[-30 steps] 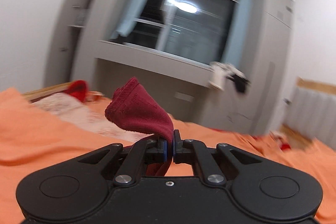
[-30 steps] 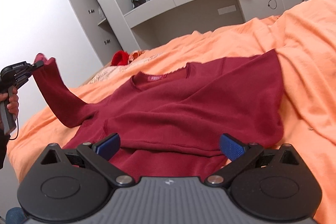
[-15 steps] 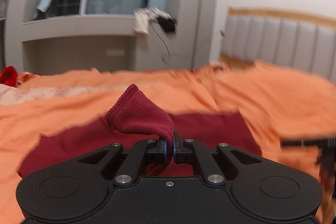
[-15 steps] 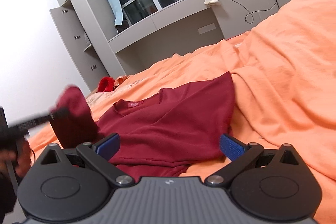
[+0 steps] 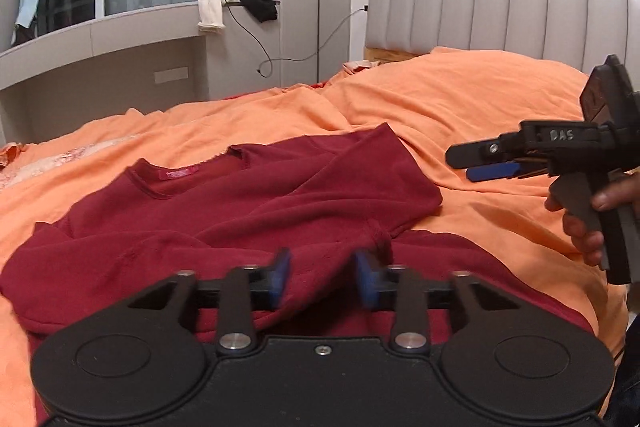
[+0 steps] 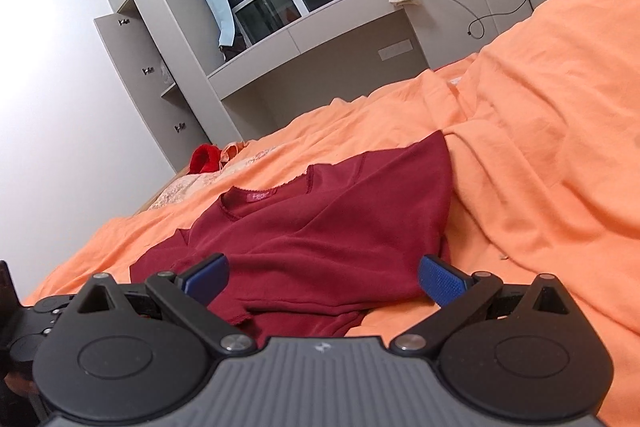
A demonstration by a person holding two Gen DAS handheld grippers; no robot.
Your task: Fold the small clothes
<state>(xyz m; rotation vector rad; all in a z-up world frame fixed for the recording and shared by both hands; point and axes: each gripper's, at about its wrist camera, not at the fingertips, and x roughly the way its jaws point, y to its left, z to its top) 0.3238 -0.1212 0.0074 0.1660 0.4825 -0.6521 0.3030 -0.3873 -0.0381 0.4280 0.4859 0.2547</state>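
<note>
Orange bedspread carried the dark red knit sweater, sleeves crossed over its chest. My left gripper hung above it, jaws apart, empty. Right gripper likewise spread. I judged the hem fold next: grab both hem corners evenly. Only the left view showed the grey padded headboard.

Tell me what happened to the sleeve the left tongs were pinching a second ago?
The left tongs swung the sleeve across the sweater, then opened and dropped it there. The right tongs stayed open, holding nothing; the sweater's body stayed on the bed.
</note>
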